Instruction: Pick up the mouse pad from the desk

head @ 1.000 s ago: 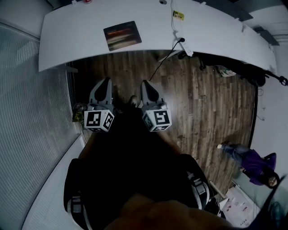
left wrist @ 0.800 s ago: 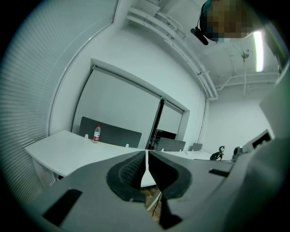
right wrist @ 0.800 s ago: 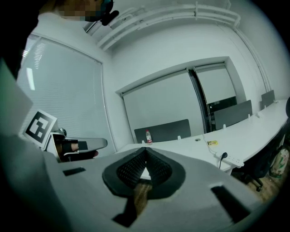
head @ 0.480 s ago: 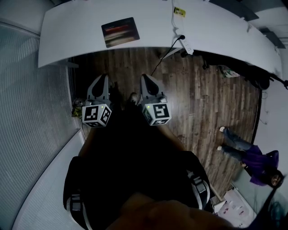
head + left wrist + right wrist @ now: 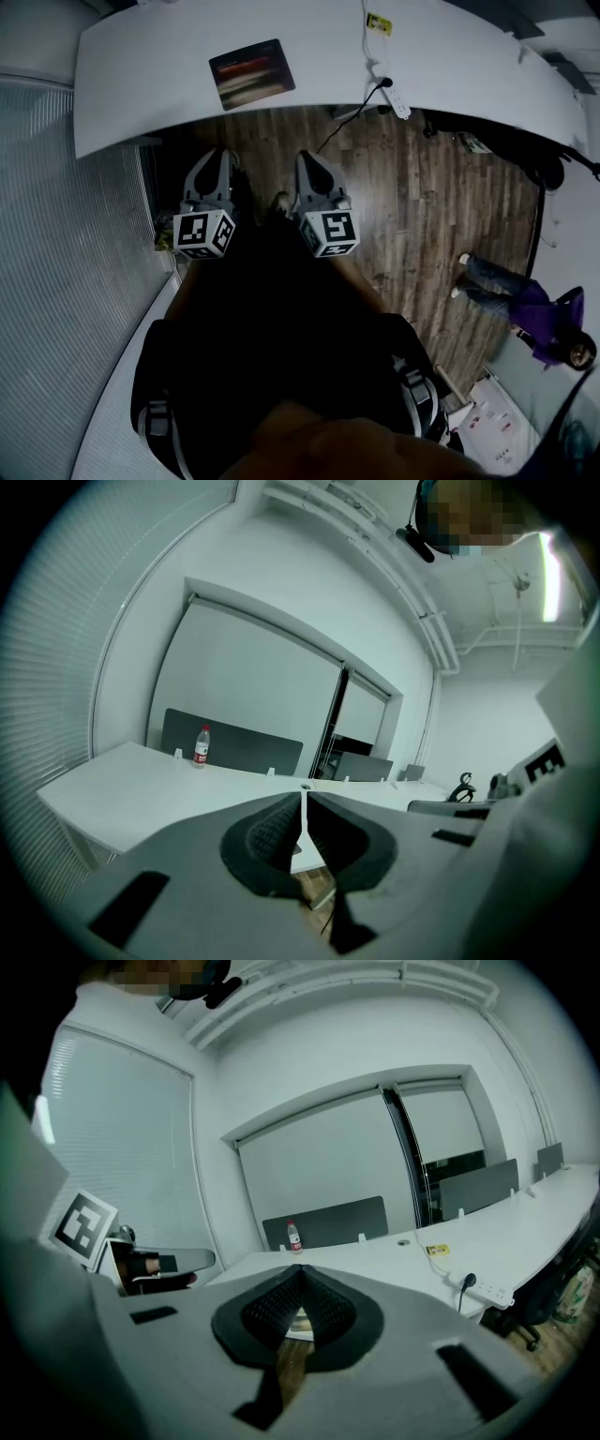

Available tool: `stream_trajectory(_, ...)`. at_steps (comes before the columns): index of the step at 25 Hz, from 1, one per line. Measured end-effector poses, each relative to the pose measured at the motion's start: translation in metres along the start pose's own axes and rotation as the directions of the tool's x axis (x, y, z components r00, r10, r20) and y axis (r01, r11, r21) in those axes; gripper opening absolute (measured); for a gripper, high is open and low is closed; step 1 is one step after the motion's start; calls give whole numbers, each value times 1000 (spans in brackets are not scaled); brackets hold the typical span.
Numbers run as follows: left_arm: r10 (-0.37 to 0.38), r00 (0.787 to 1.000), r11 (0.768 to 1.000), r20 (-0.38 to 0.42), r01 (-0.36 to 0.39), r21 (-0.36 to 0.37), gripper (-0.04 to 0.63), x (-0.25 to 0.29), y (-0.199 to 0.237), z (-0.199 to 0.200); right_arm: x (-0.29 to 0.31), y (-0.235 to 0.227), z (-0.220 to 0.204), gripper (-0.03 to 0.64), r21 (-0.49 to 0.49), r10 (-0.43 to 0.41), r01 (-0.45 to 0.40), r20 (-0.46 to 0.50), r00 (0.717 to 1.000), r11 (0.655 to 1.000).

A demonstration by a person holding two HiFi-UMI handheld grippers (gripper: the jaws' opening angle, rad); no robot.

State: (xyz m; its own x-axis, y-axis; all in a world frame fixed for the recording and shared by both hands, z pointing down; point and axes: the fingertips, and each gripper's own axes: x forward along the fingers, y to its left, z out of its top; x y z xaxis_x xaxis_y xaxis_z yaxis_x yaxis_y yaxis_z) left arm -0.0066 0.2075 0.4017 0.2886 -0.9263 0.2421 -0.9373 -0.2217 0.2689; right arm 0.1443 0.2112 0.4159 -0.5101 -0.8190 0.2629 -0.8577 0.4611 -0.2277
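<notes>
White curved tabletop (image 5: 141, 84) — on it, at 12 o'clock, a dark rectangular mouse pad (image 5: 251, 73) streaked red and cream. Brown wood-plank floor (image 5: 450, 206). The grey left hand-held gripper (image 5: 221, 153) and grey right hand-held gripper (image 5: 307, 156) bear black-and-white square-patterned cubes. A small yellow tag (image 5: 379, 23) shows at 1 o'clock.

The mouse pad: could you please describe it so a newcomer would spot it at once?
Find the long white desk across the head view's top. Near its front edge, left of the white power strip, lies the mouse pad, the desk's only dark flat rectangle.
</notes>
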Motion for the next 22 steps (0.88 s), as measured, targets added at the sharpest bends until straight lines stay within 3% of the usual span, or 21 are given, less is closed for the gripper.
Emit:
stream_trajectory(9,-30,999,999,-32,30,-16,17,62,69,25,82,1,5,2,43,-76,77,-34,997,996)
stream_trajectory(15,-61,996,998,-70,61,-12,17,97,115,35,136,8,5,2,19,-116,117,-76,990,993)
stream_trajectory(22,-142,978,990,-153,143,-6,17,140,156,34,192,7,2,2,47,-197,203,-101,975,978)
